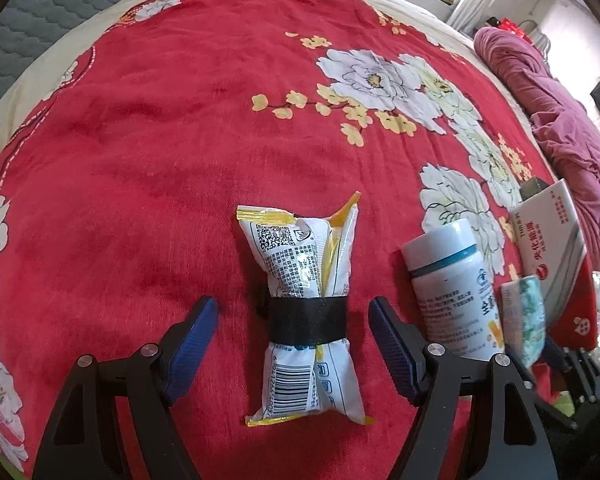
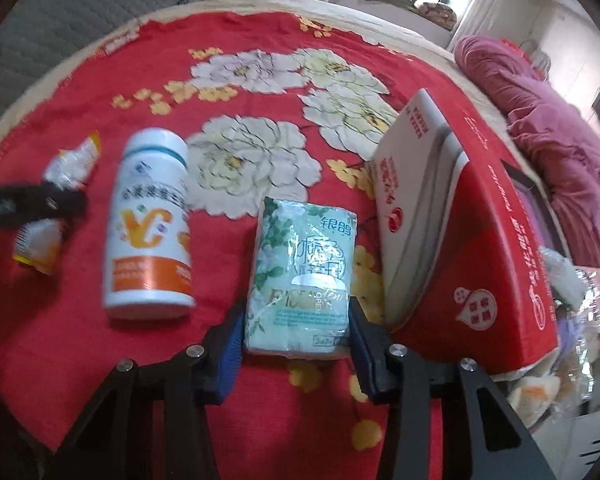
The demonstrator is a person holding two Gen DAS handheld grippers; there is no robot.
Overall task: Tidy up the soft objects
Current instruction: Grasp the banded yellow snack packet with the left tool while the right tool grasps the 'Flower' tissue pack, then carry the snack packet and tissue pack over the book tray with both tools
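Note:
A white and yellow snack bag (image 1: 306,312), bound by a black band at its waist, lies on the red floral blanket (image 1: 140,160). My left gripper (image 1: 292,328) is open, its blue pads on either side of the bag without touching it. The bag also shows at the left of the right wrist view (image 2: 52,216). A green tissue pack (image 2: 304,276) lies in front of my right gripper (image 2: 298,320), whose blue pads press both sides of its near end. The tissue pack also shows in the left wrist view (image 1: 526,316).
A white vitamin bottle (image 2: 150,224) lies between the bag and the tissue pack, also in the left wrist view (image 1: 456,292). A red and white open box (image 2: 468,232) stands right of the tissue pack. A pink quilt (image 2: 556,120) lies at far right.

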